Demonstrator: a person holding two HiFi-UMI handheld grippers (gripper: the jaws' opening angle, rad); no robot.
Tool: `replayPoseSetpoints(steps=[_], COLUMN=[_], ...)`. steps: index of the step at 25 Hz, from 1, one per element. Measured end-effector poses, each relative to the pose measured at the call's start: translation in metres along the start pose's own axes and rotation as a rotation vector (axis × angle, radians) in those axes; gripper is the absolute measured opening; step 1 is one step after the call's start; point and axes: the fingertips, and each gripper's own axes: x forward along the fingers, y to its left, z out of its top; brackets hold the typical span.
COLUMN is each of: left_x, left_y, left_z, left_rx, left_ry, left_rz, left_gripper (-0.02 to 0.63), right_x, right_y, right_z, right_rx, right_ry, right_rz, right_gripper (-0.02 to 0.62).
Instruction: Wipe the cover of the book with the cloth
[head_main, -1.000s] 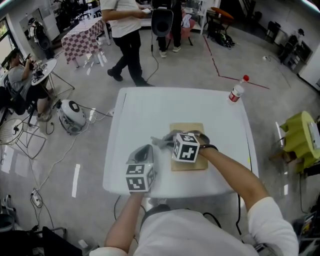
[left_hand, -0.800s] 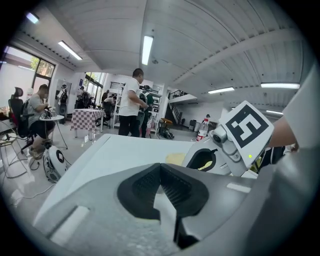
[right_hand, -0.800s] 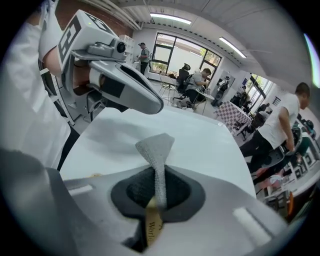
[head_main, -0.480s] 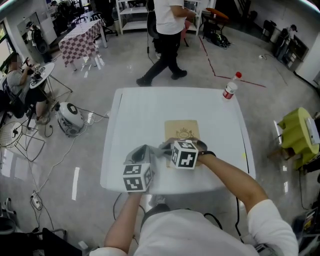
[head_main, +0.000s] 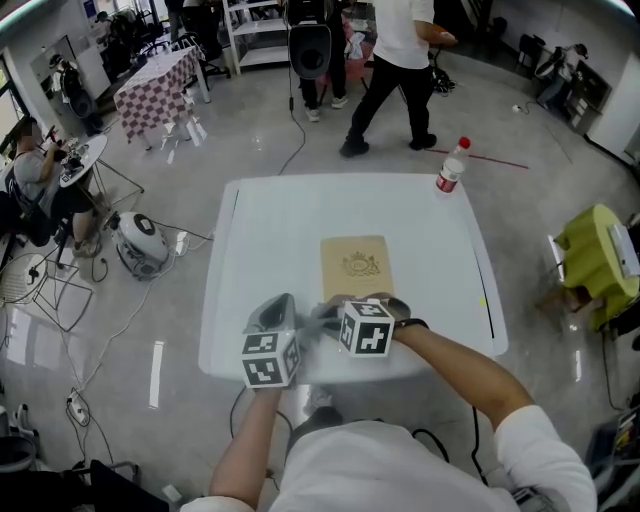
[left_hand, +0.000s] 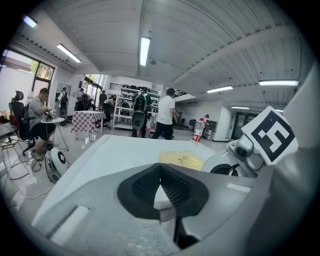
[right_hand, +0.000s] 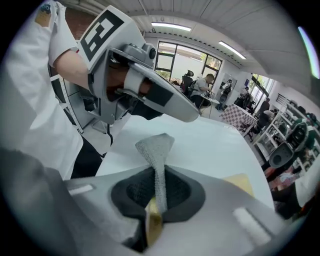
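Note:
The tan book (head_main: 355, 267) (left_hand: 182, 160) lies flat in the middle of the white table (head_main: 270, 230), its cover fully in view. My right gripper (head_main: 328, 312) (right_hand: 159, 175) hovers near the table's front edge, just short of the book, and is shut on a grey cloth (right_hand: 156, 155) (head_main: 322, 308) that sticks up from its jaws. Only a corner of the book (right_hand: 241, 183) shows in the right gripper view. My left gripper (head_main: 280, 303) (left_hand: 160, 169) sits close beside it on the left, shut with nothing between its pads.
A water bottle with a red cap (head_main: 449, 168) (left_hand: 198, 131) stands at the table's far right corner. People walk on the floor beyond the table (head_main: 400, 70). A yellow-green seat (head_main: 598, 265) is off to the right, cables and a round device (head_main: 142, 235) to the left.
My right gripper has drawn the cloth back off the book toward the front edge, leaving the cover bare. The left gripper stayed beside it. A person behind walked rightward.

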Motion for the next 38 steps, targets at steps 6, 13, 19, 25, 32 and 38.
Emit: replayPoseSetpoints(steps=[6,13,19,25,32,38], left_x=[-0.012,-0.02,-0.021,-0.02,-0.03,-0.036], left_y=[-0.005,-0.026,-0.055,-0.094,-0.12,-0.139], left_z=[0.006,0.012,0.019,0.028,0.031,0.031], left_rx=[-0.016,0.003,0.038,0.081,0.101,0.113], left_ry=[-0.022,-0.041,-0.051,-0.065,-0.073,-0.071], left_rz=[0.016,0.012,-0.027,-0.064,-0.073,-0.088], left_gripper=[0.006,0.006,0.006,0.006,0.006,0.006], right_x=[-0.021,-0.084,-0.143,-0.2,-0.242,-0.253], right_y=[0.0,-0.022,-0.033,-0.033,-0.02,-0.011], right_z=[0.004,-0.013,-0.037,-0.065,-0.091,-0.097], right_rx=[0.092,0.356,0.53,0.685,0.784,0.78], right_ry=[-0.093,-0.3,-0.433,-0.57,-0.657,-0.671], right_rz=[-0.087,-0.314,-0.466,-0.606,-0.736,-0.748], right_gripper=[0.017,0.017,0.017,0.017,0.017,0.017])
